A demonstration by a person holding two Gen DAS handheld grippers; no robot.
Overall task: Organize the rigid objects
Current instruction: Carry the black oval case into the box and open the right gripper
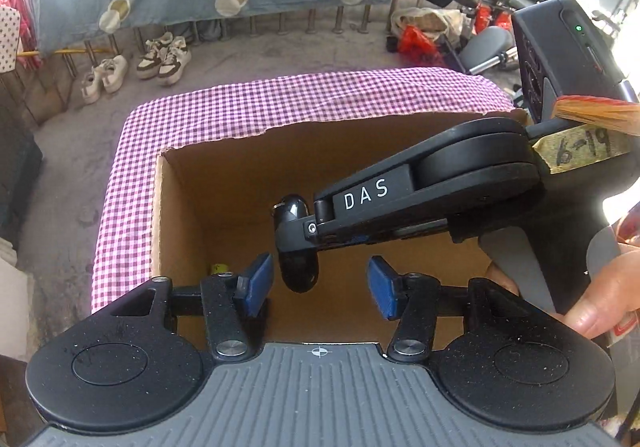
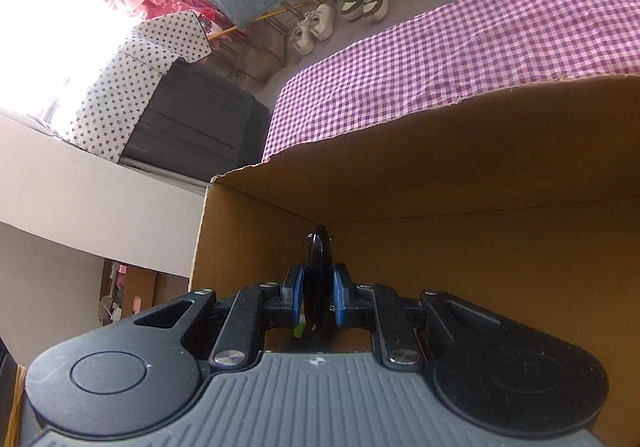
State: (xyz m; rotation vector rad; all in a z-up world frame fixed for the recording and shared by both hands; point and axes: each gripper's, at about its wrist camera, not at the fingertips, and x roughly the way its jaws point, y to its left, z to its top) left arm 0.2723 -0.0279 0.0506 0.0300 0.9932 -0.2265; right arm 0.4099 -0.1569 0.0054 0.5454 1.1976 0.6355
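Left wrist view: left gripper (image 1: 320, 285) spread wide, blue pads (image 1: 256, 283) empty, hovering over open brown cardboard box (image 1: 180, 207) on purple-white checked cloth (image 1: 280, 99). Glossy black rounded object (image 1: 298, 267) hanging over box interior, just ahead of and between the pads, touching neither. Carried by right gripper (image 1: 294, 225) reaching in from the right.

Right wrist view: right gripper (image 2: 318, 295) clamped on black object (image 2: 318, 279), both blue pads pressed on its flat sides, top edge sticking out past fingertips, inside box (image 2: 480, 175).

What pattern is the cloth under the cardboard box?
Purple-and-white gingham cloth, clearest in the right wrist view.
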